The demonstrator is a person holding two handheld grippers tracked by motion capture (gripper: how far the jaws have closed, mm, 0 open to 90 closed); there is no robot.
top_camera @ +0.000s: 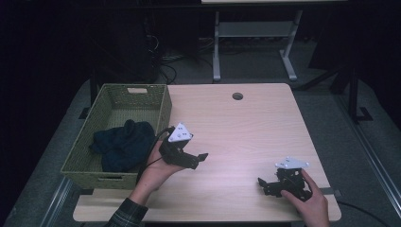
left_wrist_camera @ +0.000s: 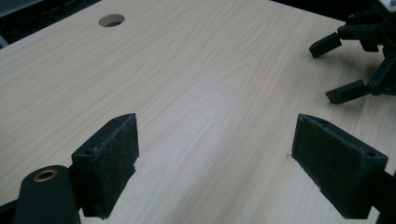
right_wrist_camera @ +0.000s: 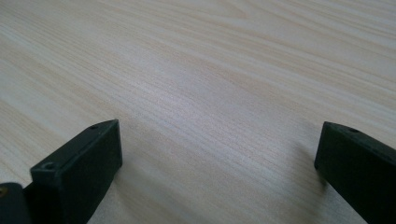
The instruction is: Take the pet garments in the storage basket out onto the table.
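My left gripper (top_camera: 202, 157) hovers over the light wooden table (top_camera: 236, 123), just right of a green woven basket (top_camera: 163, 106). Its jaws stand wide apart with nothing between them, as the left gripper view (left_wrist_camera: 215, 158) shows over bare wood. My right gripper (top_camera: 261, 183) sits low near the table's front right corner, open and empty, its jaws spread over the tabletop (right_wrist_camera: 219, 163). The right gripper (left_wrist_camera: 348, 65) also appears far off in the left gripper view. A dark blue cloth (top_camera: 124, 144) lies bunched inside the basket.
A round cable hole (top_camera: 237, 96) is in the table's far edge, also seen as the cable hole (left_wrist_camera: 111, 20) in the left gripper view. A white desk frame (top_camera: 255, 42) stands on the floor beyond. The basket overhangs the table's left side.
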